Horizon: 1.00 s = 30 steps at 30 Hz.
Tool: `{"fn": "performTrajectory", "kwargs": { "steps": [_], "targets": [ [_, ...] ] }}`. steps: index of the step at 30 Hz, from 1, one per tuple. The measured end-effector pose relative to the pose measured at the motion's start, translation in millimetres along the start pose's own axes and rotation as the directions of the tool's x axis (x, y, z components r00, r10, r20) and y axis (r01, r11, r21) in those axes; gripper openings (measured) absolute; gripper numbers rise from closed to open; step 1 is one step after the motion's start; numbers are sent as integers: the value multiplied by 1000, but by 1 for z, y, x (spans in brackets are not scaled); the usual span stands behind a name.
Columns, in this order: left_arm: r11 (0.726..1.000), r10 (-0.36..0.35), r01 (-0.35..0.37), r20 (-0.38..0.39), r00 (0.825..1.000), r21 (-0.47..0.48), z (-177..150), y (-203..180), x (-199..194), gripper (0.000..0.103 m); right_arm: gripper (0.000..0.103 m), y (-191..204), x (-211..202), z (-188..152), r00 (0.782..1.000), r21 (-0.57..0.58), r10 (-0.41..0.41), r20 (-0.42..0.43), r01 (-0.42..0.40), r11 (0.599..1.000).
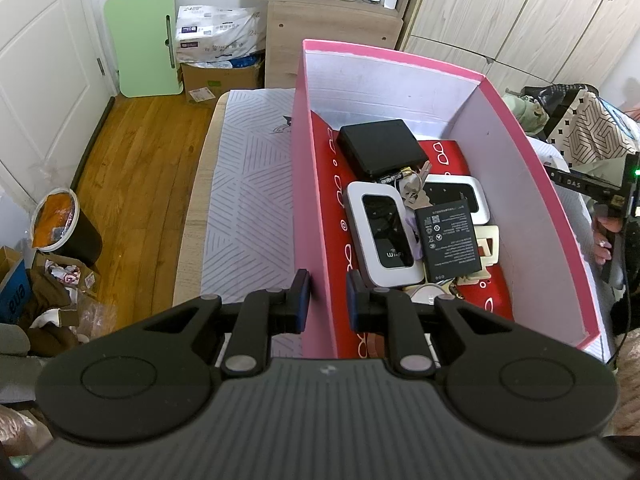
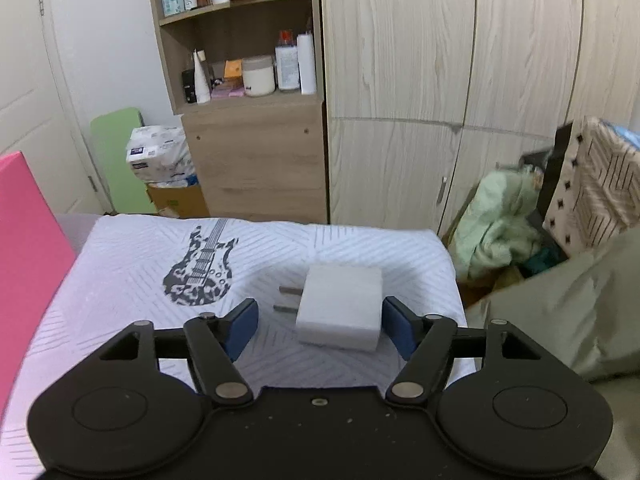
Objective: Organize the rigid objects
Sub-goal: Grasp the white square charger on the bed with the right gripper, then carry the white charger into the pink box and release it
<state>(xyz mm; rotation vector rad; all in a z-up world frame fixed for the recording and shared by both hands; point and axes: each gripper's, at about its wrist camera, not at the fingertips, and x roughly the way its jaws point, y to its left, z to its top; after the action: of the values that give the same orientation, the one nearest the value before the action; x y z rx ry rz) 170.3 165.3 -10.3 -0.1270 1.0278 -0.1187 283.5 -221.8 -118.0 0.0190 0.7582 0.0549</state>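
A pink box (image 1: 516,128) with a red patterned floor stands on the white bedspread. My left gripper (image 1: 328,300) is shut on the pink box's left wall, one pad on each side. Inside lie a black case (image 1: 380,146), two white WiFi routers (image 1: 382,232), a black battery (image 1: 450,240), keys (image 1: 414,182) and small pale parts. In the right wrist view a white plug charger (image 2: 340,306) lies on the bedspread, prongs pointing left. My right gripper (image 2: 322,326) is open around it, the right pad close to its side. The pink box (image 2: 24,216) shows at the left.
A wooden shelf unit (image 2: 248,152) with bottles and a wardrobe (image 2: 460,100) stand beyond the bed's end. A green board (image 1: 146,40), cartons and a bin (image 1: 60,220) are on the wood floor at the left. Clothes and bags (image 2: 520,216) pile at the right.
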Motion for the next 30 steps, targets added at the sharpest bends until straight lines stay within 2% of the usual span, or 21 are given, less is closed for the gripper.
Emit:
{"fn": "performTrajectory", "kwargs": {
  "steps": [5,7,8,11,15,20,26,30],
  "targets": [
    [1000,-1,1,0,1000,0,0,0,0,17,74,0,1,-1,1000,13,-7,28,6,1000],
    [1000,-3,3,1,1000,-1,0,0,0,17,71,0,-1,-3,999,19,-14,33,14,1000],
    [1000,-2,2,1,1000,-1,0,0,0,17,61,-1,-3,-4,999,22,-21,37,20,1000],
    [1000,-2,2,0,1000,-1,0,0,0,17,61,-4,-10,-6,999,35,-16,32,15,999],
    [1000,0,0,1,1000,0,0,0,0,17,61,-3,-23,-11,999,50,26,27,-27,998],
    [1000,0,0,1,1000,-1,0,0,0,17,61,16,-54,-12,992,13,117,49,-118,993],
    [1000,-2,2,1,1000,-2,0,0,0,17,61,61,-103,0,963,-110,243,113,-231,967],
    [1000,-5,5,3,1000,-4,0,0,0,17,61,90,-133,11,925,-190,348,156,-317,929]
  ]
}}
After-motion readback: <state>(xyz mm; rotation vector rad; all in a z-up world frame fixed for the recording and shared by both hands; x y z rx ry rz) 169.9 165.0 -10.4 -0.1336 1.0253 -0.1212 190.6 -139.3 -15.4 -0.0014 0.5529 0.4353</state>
